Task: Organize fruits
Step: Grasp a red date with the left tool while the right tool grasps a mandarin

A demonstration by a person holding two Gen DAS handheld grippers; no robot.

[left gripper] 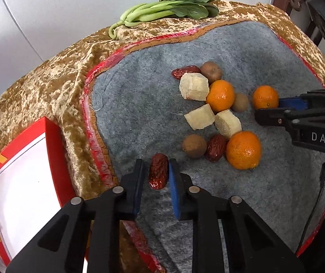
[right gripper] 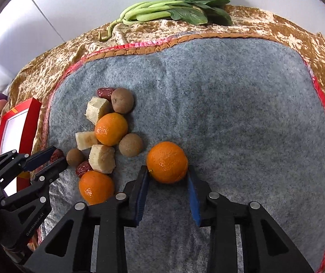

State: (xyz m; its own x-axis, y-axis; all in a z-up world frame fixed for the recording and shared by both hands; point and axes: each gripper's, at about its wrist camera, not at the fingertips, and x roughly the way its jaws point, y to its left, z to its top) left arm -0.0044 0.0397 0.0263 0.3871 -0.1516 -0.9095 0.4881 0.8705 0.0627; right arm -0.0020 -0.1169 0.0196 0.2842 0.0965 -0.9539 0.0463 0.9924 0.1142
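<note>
My left gripper (left gripper: 157, 173) pinched a wrinkled red jujube (left gripper: 158, 171); my right gripper (right gripper: 168, 175) pinched a round, dimpled orange (right gripper: 167, 162) over grey felt (right gripper: 230, 113).

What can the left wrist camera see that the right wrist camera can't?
Only the left wrist view shows the whole red date between the left gripper's jaws, and most of the red box. Only the right wrist view shows the orange whole between the right gripper's jaws, plus a wide bare stretch of grey felt mat. Both show the fruit pile and leafy greens.
</note>
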